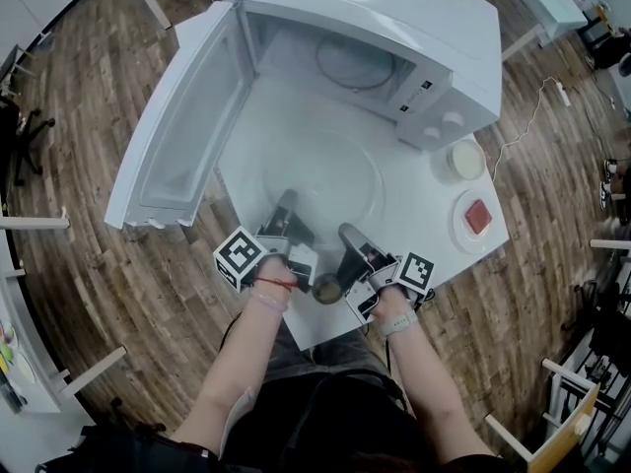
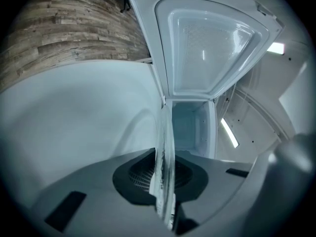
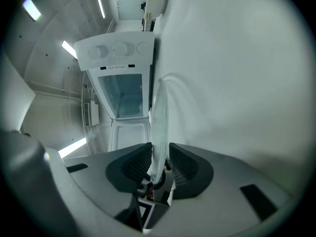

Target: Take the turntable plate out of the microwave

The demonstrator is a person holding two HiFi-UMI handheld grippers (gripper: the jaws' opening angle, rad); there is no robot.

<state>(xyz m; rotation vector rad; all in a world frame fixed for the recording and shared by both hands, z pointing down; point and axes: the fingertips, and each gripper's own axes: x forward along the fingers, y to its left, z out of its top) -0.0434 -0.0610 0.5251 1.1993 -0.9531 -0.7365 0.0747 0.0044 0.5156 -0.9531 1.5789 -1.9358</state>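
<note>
Lying flat just ahead of both grippers, out of the microwave (image 1: pixel 394 37) and over the white table (image 1: pixel 434 200), the turntable plate (image 1: pixel 325 177) is a clear glass disc. It is so transparent that the head view shows only its round rim and a faint sheen. Whether it rests on the table or hangs just off it cannot be told. The left gripper (image 1: pixel 286 207) has its near edge on the left and the right gripper (image 1: pixel 351 235) has it on the right, the two close beside each other.

The gripper views show the plate edge-on, which the head view does not. In the left gripper view the thick glass edge of the plate (image 2: pixel 166 142) runs straight out between the dark ribbed pads, and the left gripper (image 2: pixel 166 177) is clamped on it. Beyond its jaws stands the open door (image 2: pixel 212 43). In the right gripper view the plate (image 3: pixel 159 122) also sits between the jaws of the right gripper (image 3: pixel 159 168), but the pads stand a little off the glass, not pressing. Ahead is the microwave's control panel (image 3: pixel 118 49). Only the head view shows a small bowl (image 1: pixel 465 160) and a saucer (image 1: pixel 477 217) with something red, both off to the right gripper's right.

The left hand (image 1: pixel 268 284) and the right hand (image 1: pixel 390 308) hold the grippers nearly level, pointing away from the person.
</note>
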